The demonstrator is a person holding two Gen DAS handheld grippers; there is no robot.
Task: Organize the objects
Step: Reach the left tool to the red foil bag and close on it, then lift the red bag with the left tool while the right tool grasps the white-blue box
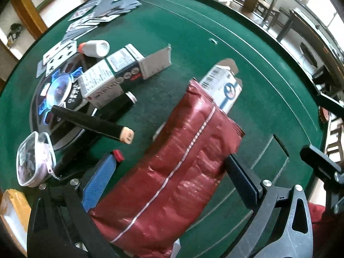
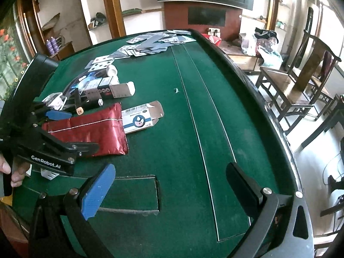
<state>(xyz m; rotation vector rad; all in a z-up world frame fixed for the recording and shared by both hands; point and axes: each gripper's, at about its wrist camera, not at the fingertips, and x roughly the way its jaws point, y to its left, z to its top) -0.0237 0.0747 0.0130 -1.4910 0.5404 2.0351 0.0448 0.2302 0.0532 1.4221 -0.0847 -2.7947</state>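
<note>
Seen along the left claw (image 1: 169, 180): jaws spread wide, blue pad on one side, black pad on the other, straddling a crinkled dark-red foil pouch with a pale seam line (image 1: 174, 167). Lying flat on the green felt counter (image 1: 193, 43), long axis running straight ahead and away from the claw, near end tucked beneath the wrist, far end overlapping an opened white and blue cardboard carton with a barcode (image 1: 225, 86). Pads flanking the pouch's two long edges; blue pad at or very near one edge, black pad just beside the other, contact not certain, no squeeze evident. Ahead and toward the blue-pad side, a cluster: black cylinder with a tan end (image 1: 92, 124), grey printed boxes (image 1: 120, 68), white bottle with an orange cap (image 1: 94, 48), scattered playing cards (image 1: 107, 8) farther off.

Seen along the right claw (image 2: 169, 185): jaws likewise wide apart, nothing between them but bare felt. Pouch well off to the blue-pad side and farther ahead, under the other tool.

Judged from this: left claw much the nearer and already aligned across the pouch's short width, so closing there looks the natural grasp; soft foil likely to buckle and slide.
</note>
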